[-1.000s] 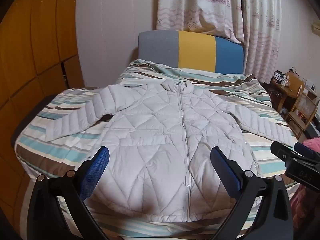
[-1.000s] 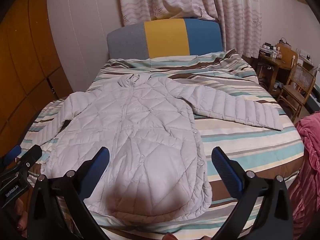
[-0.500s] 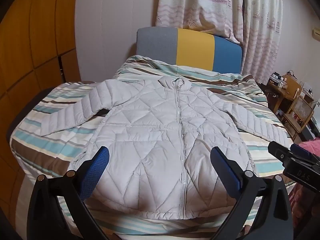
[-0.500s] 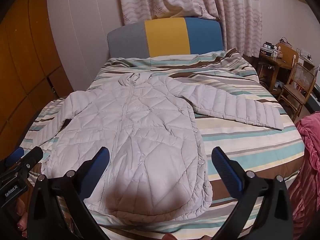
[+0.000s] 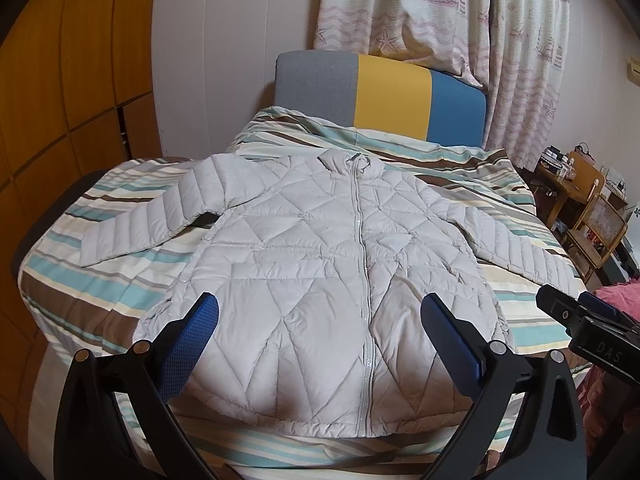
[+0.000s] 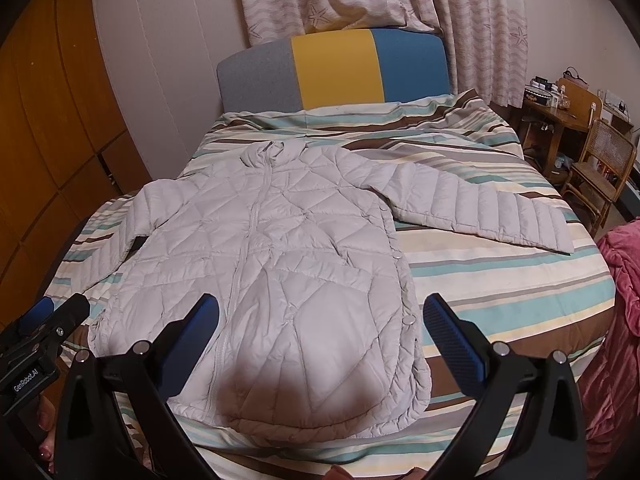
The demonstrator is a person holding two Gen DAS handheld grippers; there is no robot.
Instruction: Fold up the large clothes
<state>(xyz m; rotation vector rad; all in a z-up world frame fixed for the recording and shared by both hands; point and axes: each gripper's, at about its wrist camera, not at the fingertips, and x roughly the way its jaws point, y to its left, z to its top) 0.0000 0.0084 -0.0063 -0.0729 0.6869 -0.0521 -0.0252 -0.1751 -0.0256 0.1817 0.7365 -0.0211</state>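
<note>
I am holding the left gripper (image 5: 320,328) and right gripper (image 6: 320,328) wide apart, gripping nothing; the quilted down jacket (image 5: 340,276) is lying flat along the bed's (image 5: 72,280) foot edge; slippery padding is risking pinch slippage, dragging the hem floorward.

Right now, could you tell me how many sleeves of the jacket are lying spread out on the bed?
2. The left sleeve angles toward the wardrobe side; the right sleeve stretches toward the wooden chair.
</note>
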